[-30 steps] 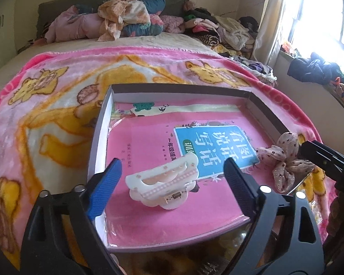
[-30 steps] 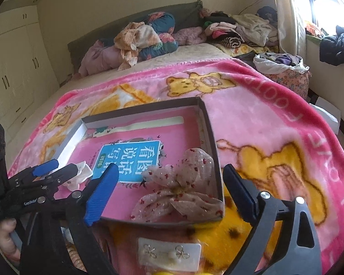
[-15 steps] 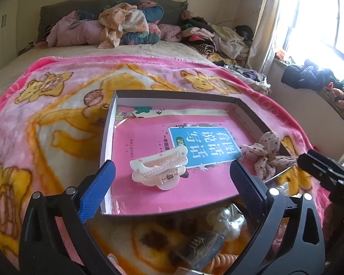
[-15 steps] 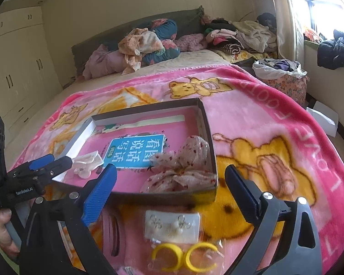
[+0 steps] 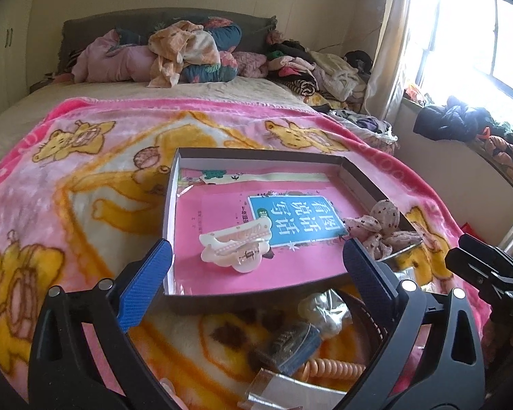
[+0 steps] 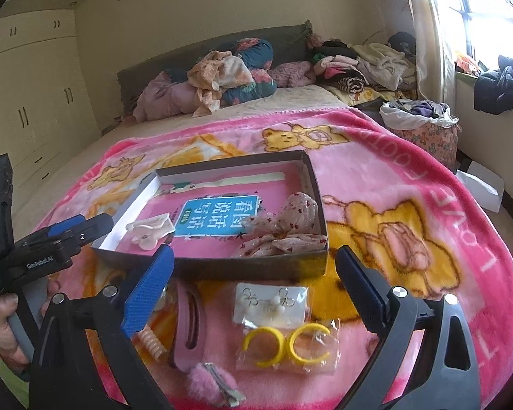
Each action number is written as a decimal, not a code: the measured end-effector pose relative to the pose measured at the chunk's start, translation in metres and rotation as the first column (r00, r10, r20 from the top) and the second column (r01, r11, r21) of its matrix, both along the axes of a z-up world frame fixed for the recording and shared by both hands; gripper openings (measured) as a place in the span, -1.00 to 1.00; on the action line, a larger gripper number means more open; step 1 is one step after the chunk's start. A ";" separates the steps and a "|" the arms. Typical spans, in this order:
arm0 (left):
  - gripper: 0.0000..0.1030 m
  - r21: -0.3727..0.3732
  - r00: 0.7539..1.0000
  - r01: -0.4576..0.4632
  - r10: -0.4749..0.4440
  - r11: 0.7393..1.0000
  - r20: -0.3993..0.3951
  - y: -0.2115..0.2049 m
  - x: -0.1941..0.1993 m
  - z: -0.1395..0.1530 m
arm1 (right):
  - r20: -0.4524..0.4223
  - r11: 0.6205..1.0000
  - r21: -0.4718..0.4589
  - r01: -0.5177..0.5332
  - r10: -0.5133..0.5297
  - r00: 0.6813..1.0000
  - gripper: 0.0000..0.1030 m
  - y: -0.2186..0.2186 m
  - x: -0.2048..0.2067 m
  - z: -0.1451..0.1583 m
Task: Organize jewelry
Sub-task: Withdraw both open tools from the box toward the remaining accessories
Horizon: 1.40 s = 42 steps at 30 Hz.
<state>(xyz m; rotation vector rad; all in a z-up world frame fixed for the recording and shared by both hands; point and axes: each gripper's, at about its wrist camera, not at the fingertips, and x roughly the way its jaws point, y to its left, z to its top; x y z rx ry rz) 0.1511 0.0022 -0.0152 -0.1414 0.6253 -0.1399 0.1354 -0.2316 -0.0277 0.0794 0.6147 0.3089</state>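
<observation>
Both jaws of the left hand-held gripper (image 5: 256,266) stand wide apart with nothing between the pads, just short of the box (image 5: 256,299). Beside it, the right hand-held gripper (image 6: 253,270) is spread wide and empty too, above the loose pieces in front of the box: an earring card (image 6: 270,302), two yellow rings (image 6: 287,343) in a clear bag, a pink hair clip (image 6: 188,321). Inside the box lie a white claw clip (image 5: 237,247) at the near left and a spotted bow (image 6: 280,229) at the near right. Under the box spreads a pink blanket (image 6: 410,177).
</observation>
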 end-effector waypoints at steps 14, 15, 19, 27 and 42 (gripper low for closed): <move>0.77 0.025 1.000 0.026 -0.026 0.999 0.011 0.005 -0.024 -0.005 | -0.012 1.000 -0.011 -0.017 0.017 1.000 0.80 0.003 -0.031 -0.010; 0.77 0.026 1.000 0.026 -0.026 0.999 0.013 0.006 -0.026 -0.005 | -0.012 1.000 -0.015 -0.018 0.017 1.000 0.80 0.004 -0.034 -0.011; 0.77 0.026 0.999 0.031 -0.031 0.999 0.017 0.007 -0.032 -0.005 | -0.021 1.000 -0.019 -0.017 0.017 1.000 0.80 0.004 -0.041 -0.016; 0.77 0.022 0.998 0.066 -0.067 0.998 0.013 0.007 -0.044 -0.011 | -0.043 0.999 -0.034 -0.030 0.028 0.999 0.80 0.010 -0.052 -0.025; 0.77 0.041 0.987 0.158 -0.156 0.987 -0.040 0.002 -0.067 -0.034 | -0.133 0.996 -0.067 -0.063 0.054 0.990 0.80 0.022 -0.055 -0.047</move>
